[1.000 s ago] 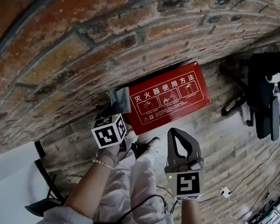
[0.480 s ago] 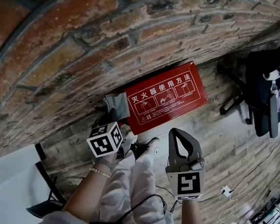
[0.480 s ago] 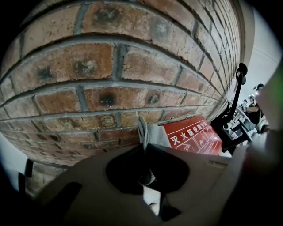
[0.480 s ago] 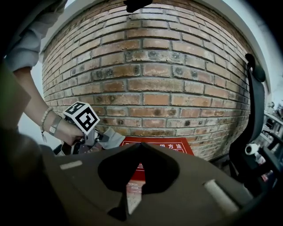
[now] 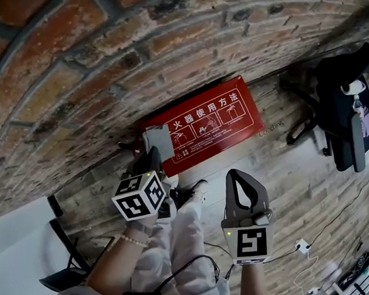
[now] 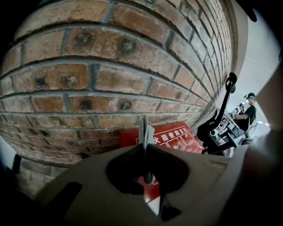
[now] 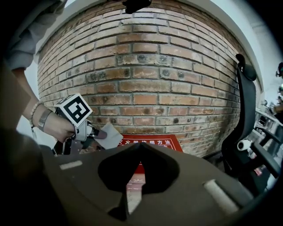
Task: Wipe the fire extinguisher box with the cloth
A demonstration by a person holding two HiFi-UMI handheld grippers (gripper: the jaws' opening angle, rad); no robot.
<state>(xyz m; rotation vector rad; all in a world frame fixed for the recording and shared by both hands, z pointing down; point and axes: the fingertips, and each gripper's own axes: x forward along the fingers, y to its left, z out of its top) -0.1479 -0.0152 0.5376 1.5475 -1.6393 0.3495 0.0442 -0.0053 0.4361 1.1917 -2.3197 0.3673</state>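
The fire extinguisher box lies on the floor at the foot of the brick wall, its red printed face up, just ahead of both pairs of fingers. The grey cloth hangs over the box's left end, straight beyond the fingertips of the left gripper. The left gripper view shows those fingers pressed together on the cloth, which stands up from between them as a thin edge. Whether the cloth is actually pressing on the box cannot be told from these views.

The right gripper hangs back from the box, with its near edge ahead of its fingertips. Its fingers are drawn together with nothing between them.

As for progress, the cloth is in hand and brought to the box, so the fetching looks done. The wiping itself seems to be at one end only — most of the printed face, stretching away to the right of the left fingers, appears yet to be covered. No wiped streak is visible to confirm this. An office chair stands well off to the right of the right fingers.
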